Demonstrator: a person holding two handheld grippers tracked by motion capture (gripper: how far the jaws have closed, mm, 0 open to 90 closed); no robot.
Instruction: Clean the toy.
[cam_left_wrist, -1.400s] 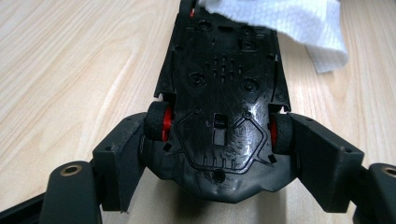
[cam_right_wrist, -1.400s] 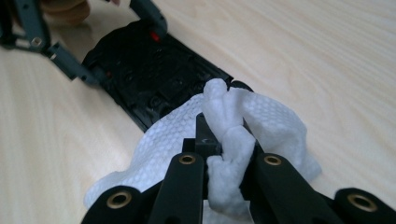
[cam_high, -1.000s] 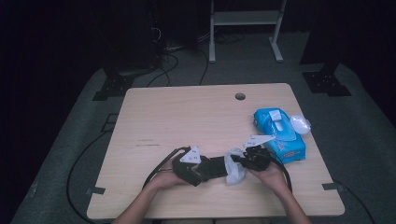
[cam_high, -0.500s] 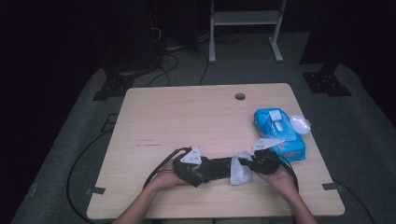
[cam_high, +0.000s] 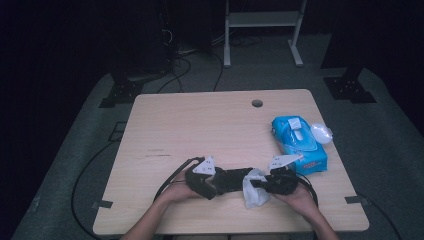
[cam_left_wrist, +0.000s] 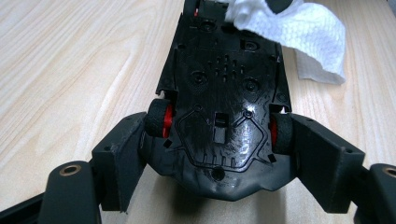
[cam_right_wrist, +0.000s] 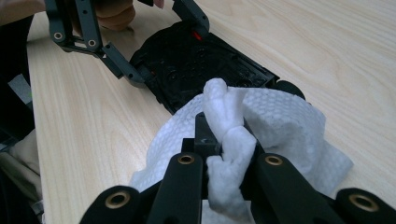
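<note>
A black toy car (cam_high: 229, 179) lies upside down near the table's front edge, its underside and red wheel hubs facing up (cam_left_wrist: 224, 88). My left gripper (cam_high: 216, 183) is shut on the car's end, one pad against each side by the wheels (cam_left_wrist: 219, 140). My right gripper (cam_high: 259, 185) is shut on a bunched white wipe (cam_right_wrist: 280, 121), which rests against the car's other end (cam_right_wrist: 196, 65). The wipe (cam_left_wrist: 299, 32) drapes over that end and onto the table. The left gripper (cam_right_wrist: 161, 44) appears far off in the right gripper view, with a hand behind it.
A blue wipe pack (cam_high: 298, 142) with an open flap lies at the table's right edge, just beyond my right hand, with a white cap-like thing (cam_high: 321, 133) beside it. The wooden table (cam_high: 200, 130) has a cable hole (cam_high: 257, 103). Cables trail off the front.
My right gripper, with the wipe in it, has shifted a little toward the table's near edge at the car's end. The left gripper and the car have stayed put.
</note>
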